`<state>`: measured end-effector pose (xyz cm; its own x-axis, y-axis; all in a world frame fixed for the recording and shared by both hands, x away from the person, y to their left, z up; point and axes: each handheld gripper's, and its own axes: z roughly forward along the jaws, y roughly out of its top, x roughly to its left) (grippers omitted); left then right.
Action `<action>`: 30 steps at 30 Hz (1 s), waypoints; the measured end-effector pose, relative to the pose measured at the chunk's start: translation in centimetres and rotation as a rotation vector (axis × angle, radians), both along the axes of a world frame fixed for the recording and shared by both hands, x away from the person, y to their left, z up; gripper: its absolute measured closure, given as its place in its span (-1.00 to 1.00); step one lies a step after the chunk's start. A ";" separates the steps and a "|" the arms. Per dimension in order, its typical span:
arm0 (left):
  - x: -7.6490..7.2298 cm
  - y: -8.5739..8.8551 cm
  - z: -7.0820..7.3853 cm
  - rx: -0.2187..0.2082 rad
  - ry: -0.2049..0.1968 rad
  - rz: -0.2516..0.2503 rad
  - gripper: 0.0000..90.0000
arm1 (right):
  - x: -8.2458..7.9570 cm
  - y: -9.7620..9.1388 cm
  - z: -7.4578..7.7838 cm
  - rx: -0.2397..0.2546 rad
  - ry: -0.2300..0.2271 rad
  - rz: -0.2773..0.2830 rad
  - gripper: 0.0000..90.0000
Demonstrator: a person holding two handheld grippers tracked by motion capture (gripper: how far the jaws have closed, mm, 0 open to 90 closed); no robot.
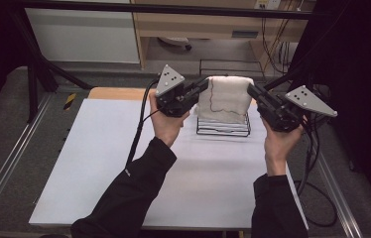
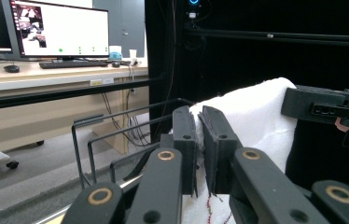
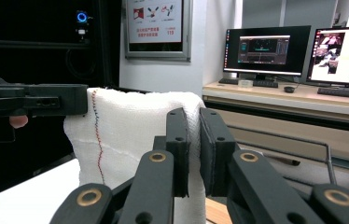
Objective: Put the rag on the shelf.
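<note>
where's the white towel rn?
In the high view the white towel hangs over the black wire rack at the table's far edge, between the left gripper and right gripper, each pinching a top corner.

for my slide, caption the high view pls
Two hand-held grippers, left gripper and right gripper, pinch a white towel draped over a wire rack.

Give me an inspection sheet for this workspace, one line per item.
Surface: white table top, bare in front of the rack.
Job's things: white towel with a red stitched line, draped over a black wire rack at the table's far side.
Clutter: nothing seen.
Grippers: left gripper shut on the towel's left edge; right gripper shut on its right edge.
Cables: black cable hangs from the left gripper; another loops down on the right.
Surroundings: desks with lit monitors, black frame bars, grey floor.
</note>
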<state>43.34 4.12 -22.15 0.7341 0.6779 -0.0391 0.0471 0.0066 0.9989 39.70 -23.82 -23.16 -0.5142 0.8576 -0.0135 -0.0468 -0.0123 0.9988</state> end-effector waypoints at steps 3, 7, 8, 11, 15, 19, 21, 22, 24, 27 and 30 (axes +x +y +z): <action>0.3 -0.1 0.2 -0.006 0.002 -0.003 0.87 | 0.3 -0.1 0.5 -0.002 -0.008 -0.009 0.85; 0.9 -0.3 0.6 0.002 0.004 0.008 0.87 | 0.7 -0.1 0.9 -0.009 -0.007 -0.014 0.85; 1.0 -0.3 0.7 0.001 0.001 0.013 0.87 | 0.7 -0.1 0.9 -0.009 -0.007 -0.014 0.85; 1.5 -0.3 1.1 -0.007 0.004 0.013 0.87 | 1.0 0.0 1.2 -0.009 -0.008 -0.018 0.85; 1.8 -0.3 1.7 -0.011 -0.001 0.013 0.87 | 1.4 0.0 1.7 -0.009 -0.013 -0.021 0.85; 1.9 -0.3 2.4 -0.018 -0.008 0.017 0.87 | 1.7 0.1 2.6 -0.007 -0.017 -0.022 0.85; 2.0 -0.4 2.9 -0.021 -0.014 0.020 0.87 | 1.8 0.1 3.0 -0.008 -0.024 -0.023 0.85; 2.0 -0.4 3.1 -0.018 -0.016 0.020 0.87 | 1.8 0.1 3.2 -0.008 -0.024 -0.025 0.85; 2.1 -0.5 3.4 -0.017 -0.021 0.021 0.87 | 1.9 0.1 3.6 -0.005 -0.031 -0.028 0.85; 2.3 -0.6 3.8 -0.014 -0.032 0.024 0.87 | 2.1 0.0 4.0 -0.005 -0.035 -0.033 0.85; 2.5 -0.8 4.1 -0.030 -0.032 0.025 0.87 | 2.3 0.0 4.4 0.004 -0.039 -0.037 0.85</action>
